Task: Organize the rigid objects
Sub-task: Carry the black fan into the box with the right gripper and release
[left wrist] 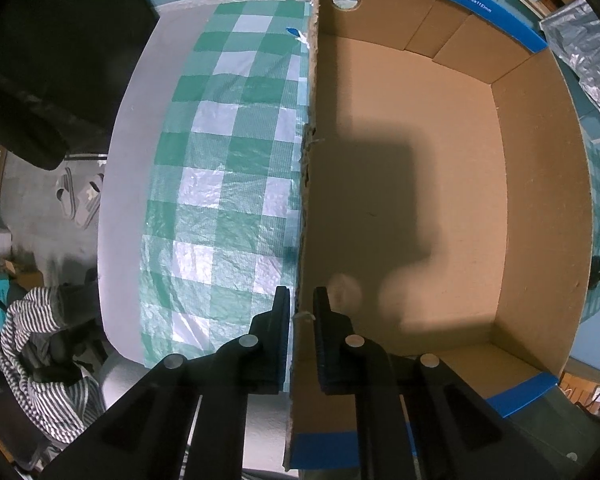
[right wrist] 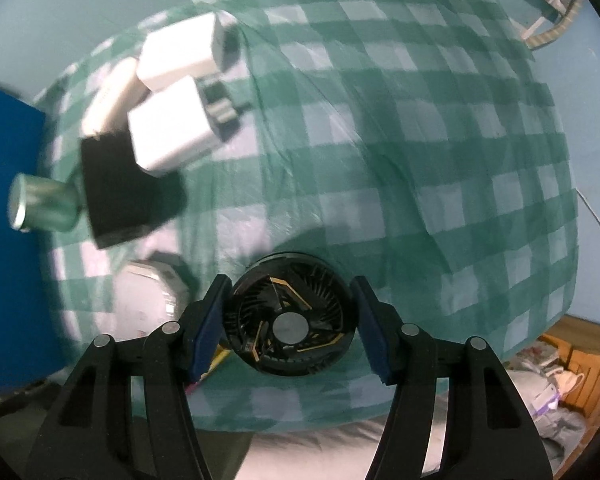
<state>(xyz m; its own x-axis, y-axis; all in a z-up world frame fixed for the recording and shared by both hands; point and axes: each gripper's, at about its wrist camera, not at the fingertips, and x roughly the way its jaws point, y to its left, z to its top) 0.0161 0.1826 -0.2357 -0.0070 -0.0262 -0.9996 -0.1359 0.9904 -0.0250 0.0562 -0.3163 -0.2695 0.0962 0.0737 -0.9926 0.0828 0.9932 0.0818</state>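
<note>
My left gripper [left wrist: 302, 312] is clenched on the side wall of the cardboard box [left wrist: 420, 168], one finger outside it and one inside, the torn cardboard edge running straight up between them. The box is open at the top, with blue tape along its rim, a round hole near the far corner of the wall I hold, and only shadow on its bare floor. It sits on the green-and-white checked cloth [left wrist: 228, 168] covering the tabletop, whose left edge shows beyond the cloth. My right gripper [right wrist: 290, 320] has its fingers spread to either side of a round black fan [right wrist: 290, 320] with gold trim, lying near the front edge of the tabletop; the left pad seems to touch its rim while the right pad stands just off it (I cannot tell whether I am truly gripping). Just left of the fan lies a pale rounded object [right wrist: 148, 300], blurred. Farther back toward the left edge stand a small metal cylinder [right wrist: 40, 208] on its side, a black block [right wrist: 116, 192], and two white power adapters [right wrist: 172, 128], one behind the other, beside a cream-coloured piece [right wrist: 112, 96]. A blue surface [right wrist: 8, 200] rises at the far left.
</note>
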